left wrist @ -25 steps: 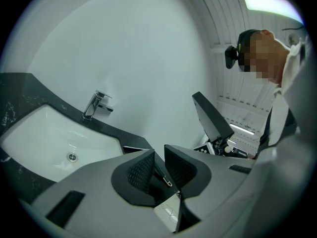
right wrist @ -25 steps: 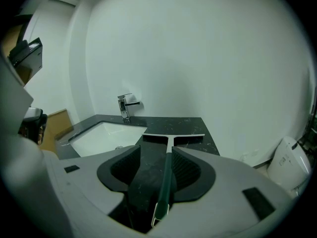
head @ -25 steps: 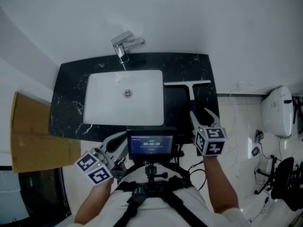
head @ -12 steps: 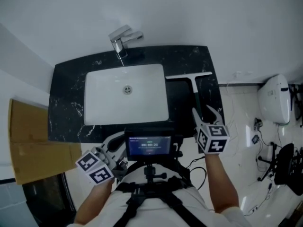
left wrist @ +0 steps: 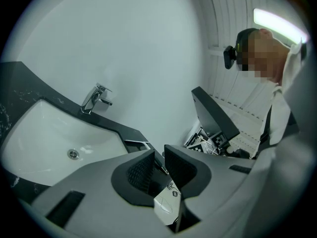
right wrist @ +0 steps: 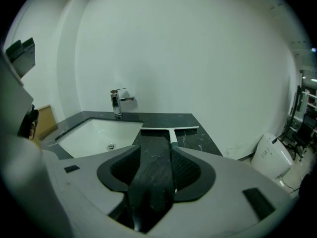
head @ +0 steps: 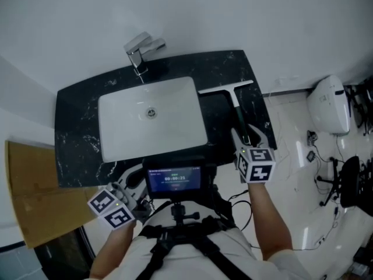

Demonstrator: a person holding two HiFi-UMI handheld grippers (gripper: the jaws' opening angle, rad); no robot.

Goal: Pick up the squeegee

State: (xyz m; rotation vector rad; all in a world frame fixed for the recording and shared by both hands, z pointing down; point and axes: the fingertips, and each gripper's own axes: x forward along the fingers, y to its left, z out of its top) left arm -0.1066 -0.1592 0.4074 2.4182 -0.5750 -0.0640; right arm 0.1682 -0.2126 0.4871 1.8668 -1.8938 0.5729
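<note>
The squeegee [head: 234,101] lies on the black counter [head: 76,133] right of the sink, white blade toward the wall, dark handle pointing back at me. My right gripper [head: 247,137] hovers at the near end of that handle, open. In the right gripper view the squeegee [right wrist: 170,129] lies straight ahead, and its handle runs along the inner edge of the right jaw of my right gripper [right wrist: 156,152], with nothing clamped. My left gripper [head: 129,179] hangs below the counter's front edge. In its own view my left gripper [left wrist: 158,157] shows a narrow gap and holds nothing.
A white sink [head: 122,127] fills the counter's middle, with a chrome faucet [head: 140,50] behind it against the white wall. A white toilet [head: 326,107] and cables sit on the floor to the right. Cardboard [head: 35,185] lies at the left. A chest-mounted screen [head: 172,178] sits below.
The head view has swung, so the counter looks tilted. My right gripper has closed in on the near end of the squeegee handle. The left gripper stays where it was.
</note>
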